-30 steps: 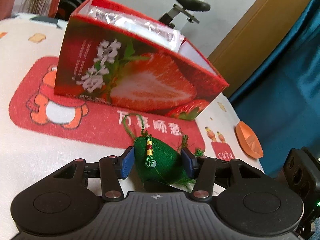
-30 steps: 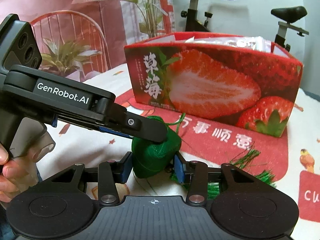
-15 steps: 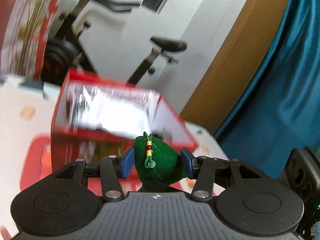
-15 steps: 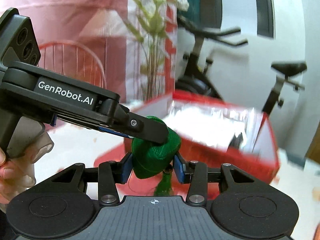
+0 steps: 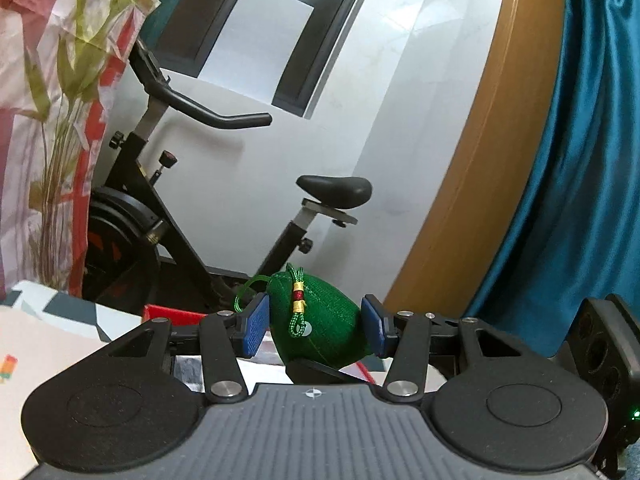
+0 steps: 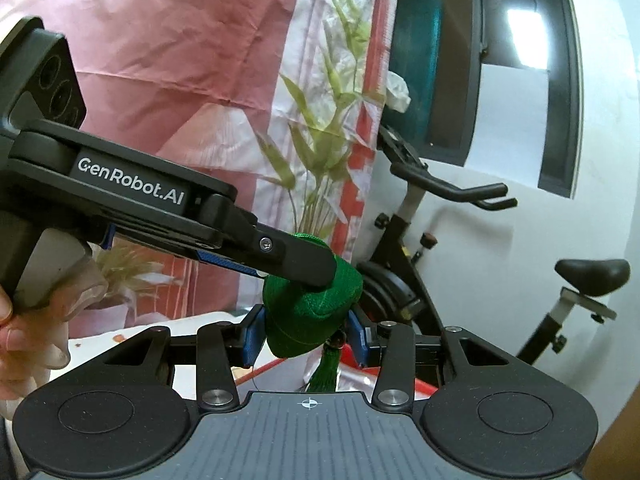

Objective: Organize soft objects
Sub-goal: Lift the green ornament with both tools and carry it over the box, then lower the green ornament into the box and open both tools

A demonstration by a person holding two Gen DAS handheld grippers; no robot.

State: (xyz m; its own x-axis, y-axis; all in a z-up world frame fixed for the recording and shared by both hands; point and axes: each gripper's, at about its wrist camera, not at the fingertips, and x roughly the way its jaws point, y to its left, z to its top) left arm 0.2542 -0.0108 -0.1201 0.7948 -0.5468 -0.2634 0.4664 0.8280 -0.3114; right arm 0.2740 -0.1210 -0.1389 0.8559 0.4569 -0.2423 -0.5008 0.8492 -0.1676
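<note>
The left hand-held gripper is clamped on a green woven pouch, its blue pads pressed to the pouch's two sides, and the right hand-held gripper is clamped on the same pouch from another angle, so both grasp one soft thing between them. In the right wrist view one black finger of the left tool lies across the top of the pouch, a person's hand wrapped round its handle at the picture's left edge. A green tassel hangs from beneath the pouch, and a beaded cord runs down its face.

The pouch hangs in the air, above a red box whose rim shows just under and behind it in both views. An exercise bike stands beyond the box against the white wall, and a printed cloth with bamboo leaves hangs behind the pouch in the right wrist view.

I judge the step in hand to be the carry: the pouch is lifted and being brought over the box to be stowed. The box's opening is nearly hidden by the tools, so how full it is cannot be told. The next move calls for lowering the pouch into the box, then letting go with both tools, taking care that the tassel and cord go in too and do not snag on the rim or on a finger.
</note>
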